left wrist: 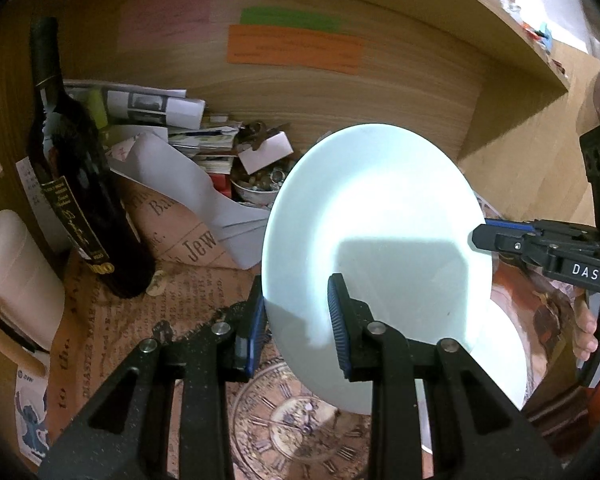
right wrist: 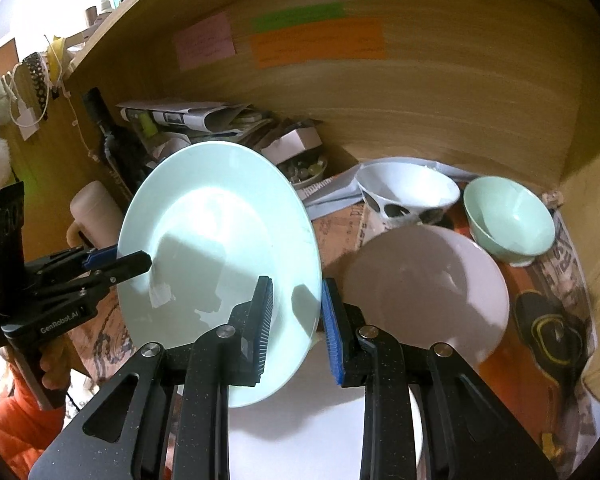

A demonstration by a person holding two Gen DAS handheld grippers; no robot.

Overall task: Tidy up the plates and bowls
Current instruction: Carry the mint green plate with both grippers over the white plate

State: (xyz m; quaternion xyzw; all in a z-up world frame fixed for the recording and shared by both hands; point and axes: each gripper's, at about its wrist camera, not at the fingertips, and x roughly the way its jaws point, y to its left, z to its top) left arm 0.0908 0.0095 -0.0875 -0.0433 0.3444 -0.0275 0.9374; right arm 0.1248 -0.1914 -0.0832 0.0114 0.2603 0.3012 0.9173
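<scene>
You hold the pale green plate (right wrist: 220, 240) tilted and raised above the white plate (right wrist: 320, 432) beneath it, probably for stacking. Your left gripper (left wrist: 298, 320) clamps its near rim; your right gripper (right wrist: 296, 320) straddles the opposite rim, but you cannot tell whether it grips. Note the grey plate (right wrist: 428, 288), spotted bowl (right wrist: 408, 192) and green bowl (right wrist: 508, 220) at right, and the wine bottle (left wrist: 72, 168) at left.

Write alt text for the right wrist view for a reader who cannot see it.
A pale green plate is held tilted, both grippers at its rim: the right gripper in front, the left gripper from the left. To its right sit a pinkish plate, a white patterned bowl and a green bowl, inside a cluttered wooden shelf.
</scene>
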